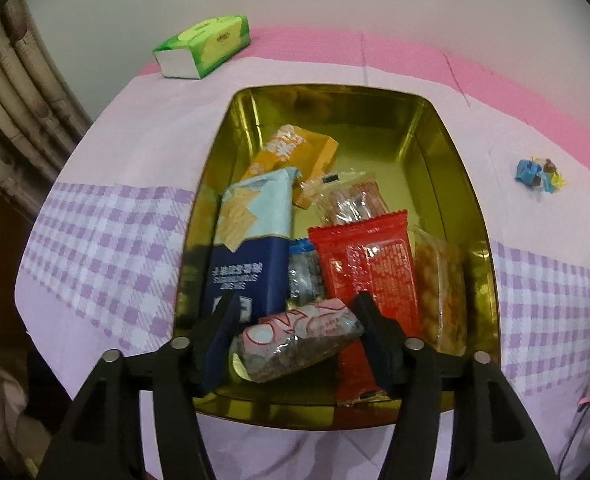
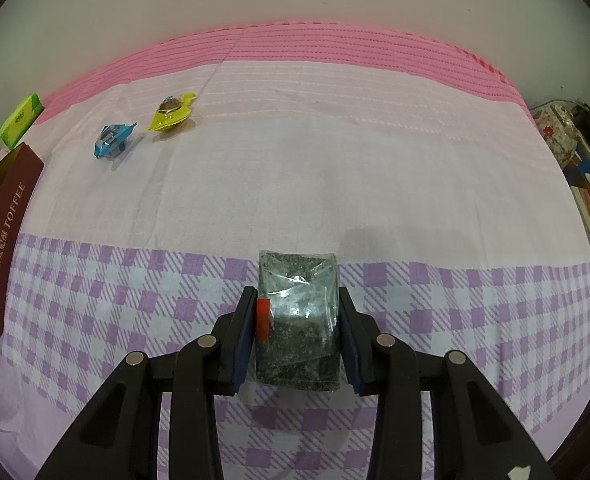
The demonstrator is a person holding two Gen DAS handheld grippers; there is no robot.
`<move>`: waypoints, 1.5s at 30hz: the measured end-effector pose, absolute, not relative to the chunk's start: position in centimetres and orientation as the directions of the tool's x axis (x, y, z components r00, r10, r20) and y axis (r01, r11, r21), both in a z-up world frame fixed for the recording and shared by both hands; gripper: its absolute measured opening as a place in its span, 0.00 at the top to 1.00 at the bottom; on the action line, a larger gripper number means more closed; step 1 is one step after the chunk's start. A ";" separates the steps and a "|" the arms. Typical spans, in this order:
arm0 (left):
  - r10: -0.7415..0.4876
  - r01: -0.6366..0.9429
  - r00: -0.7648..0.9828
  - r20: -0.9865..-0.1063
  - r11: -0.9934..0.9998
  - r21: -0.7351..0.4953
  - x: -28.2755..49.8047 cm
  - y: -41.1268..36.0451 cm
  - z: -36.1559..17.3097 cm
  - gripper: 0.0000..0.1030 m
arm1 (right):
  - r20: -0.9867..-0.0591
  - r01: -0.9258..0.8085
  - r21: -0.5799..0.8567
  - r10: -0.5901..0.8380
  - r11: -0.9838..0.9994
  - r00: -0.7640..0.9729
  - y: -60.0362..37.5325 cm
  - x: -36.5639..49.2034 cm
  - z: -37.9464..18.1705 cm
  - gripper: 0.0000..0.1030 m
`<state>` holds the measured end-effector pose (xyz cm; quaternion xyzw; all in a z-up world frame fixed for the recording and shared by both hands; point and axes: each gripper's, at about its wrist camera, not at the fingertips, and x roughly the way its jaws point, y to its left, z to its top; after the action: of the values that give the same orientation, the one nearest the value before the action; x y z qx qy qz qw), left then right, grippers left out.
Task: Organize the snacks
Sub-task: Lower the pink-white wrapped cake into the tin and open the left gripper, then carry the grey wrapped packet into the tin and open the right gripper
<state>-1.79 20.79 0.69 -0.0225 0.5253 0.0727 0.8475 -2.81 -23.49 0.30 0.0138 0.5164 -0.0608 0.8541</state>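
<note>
A gold tin (image 1: 479,216) sits on the pink and purple cloth and holds several snack packs: an orange box (image 1: 295,152), a blue cracker pack (image 1: 251,240), a red pack (image 1: 371,264). My left gripper (image 1: 299,312) is above the tin's near end, jaws spread around a clear pack of dark snack (image 1: 295,340) that lies between them. My right gripper (image 2: 298,312) has its pads against both sides of a clear pack of dark seaweed-like snack (image 2: 299,320) over the checked cloth. Two wrapped candies, blue (image 2: 113,141) and yellow (image 2: 173,114), lie far left; they also show in the left wrist view (image 1: 537,174).
The tin's dark red side marked TOFFEE (image 2: 3,240) is at the left edge of the right wrist view. A green tissue pack (image 1: 205,46) lies at the back left. Boxes and a floral bag (image 2: 575,168) stand beyond the table's right edge. A wall is behind.
</note>
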 end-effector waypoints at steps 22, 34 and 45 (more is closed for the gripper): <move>0.215 -0.174 0.632 -0.745 0.976 0.135 -2.3 22.6 4.3 0.22 | -0.861 0.156 -0.074 -0.142 0.985 0.488 -22.5 -2.3 1.9 0.68; 0.305 -0.439 0.574 -0.760 0.898 0.028 -3.2 29.8 5.2 0.20 | -0.844 -0.192 0.019 0.119 0.981 0.524 -9.3 -0.4 5.9 0.68; 0.297 -0.525 0.514 -0.805 0.851 -0.022 -4.3 32.7 4.6 0.20 | -0.855 -0.505 0.073 0.315 0.860 0.412 4.9 -0.6 5.5 0.68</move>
<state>-4.26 32.72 4.59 -0.1325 0.4313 0.2389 0.8599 -0.60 4.89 5.48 -0.0982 0.4833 0.2454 0.8346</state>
